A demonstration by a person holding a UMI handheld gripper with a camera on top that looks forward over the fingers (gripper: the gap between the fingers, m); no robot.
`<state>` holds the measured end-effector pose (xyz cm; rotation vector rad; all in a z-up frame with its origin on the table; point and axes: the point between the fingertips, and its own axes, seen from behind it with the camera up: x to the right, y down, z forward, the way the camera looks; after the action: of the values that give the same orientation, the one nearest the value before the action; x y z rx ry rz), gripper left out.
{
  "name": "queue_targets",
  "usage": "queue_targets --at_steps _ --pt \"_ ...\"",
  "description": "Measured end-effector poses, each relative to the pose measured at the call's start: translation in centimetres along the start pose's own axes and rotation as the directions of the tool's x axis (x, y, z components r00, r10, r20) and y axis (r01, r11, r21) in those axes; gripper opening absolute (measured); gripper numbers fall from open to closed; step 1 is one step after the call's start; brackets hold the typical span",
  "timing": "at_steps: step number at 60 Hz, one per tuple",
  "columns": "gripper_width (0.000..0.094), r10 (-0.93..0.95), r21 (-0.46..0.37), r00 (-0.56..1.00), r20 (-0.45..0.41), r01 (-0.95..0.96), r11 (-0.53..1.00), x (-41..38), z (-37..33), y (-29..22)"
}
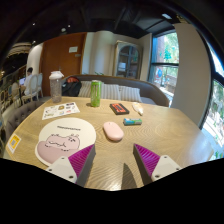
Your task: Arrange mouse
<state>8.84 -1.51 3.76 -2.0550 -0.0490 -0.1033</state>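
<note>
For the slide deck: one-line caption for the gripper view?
Open tool hovers short of a pink mouse on a wooden table, round mousepad beside.

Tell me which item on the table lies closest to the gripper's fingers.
The round mouse pad, printed with a cartoon, just ahead of the open gripper. The pink mouse lies beyond it; the green cup stands farther back.

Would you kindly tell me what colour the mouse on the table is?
Pale pink; the mouse shows in the gripper view, ahead of the open tongs.

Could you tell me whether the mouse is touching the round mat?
Apart. The gripper view shows bare table between the mouse and the round mat; the open gripper holds nothing.
</note>
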Motion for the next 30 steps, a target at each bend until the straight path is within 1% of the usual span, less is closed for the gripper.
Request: queue_targets --at_steps 4,8,14,23,26,30 --pt "0.0787 0.006 -0.03 1.0 0.002 -0.006 1.0 0.6 2.4 0.5" --pt "0.0785 0.02 -0.067 0.999 0.042 -0.017 0.998 0.3 4.6 1.0" --pt "0.077 0.046 -0.129 0.996 0.079 -0.036 0.991 -0.2 6.9 1.6" --pt "0.0767 0.088 -0.158 0.992 0.085 -0.074 0.985 -0.1 8.8 1.1" --pt "0.0766 0.095 -0.165 0.993 0.072 -0.082 0.983 0.5 9.4 0.8" --pt "0.0764 0.098 -0.159 0.993 0.068 -0.087 0.984 0.8 10.7 0.2"
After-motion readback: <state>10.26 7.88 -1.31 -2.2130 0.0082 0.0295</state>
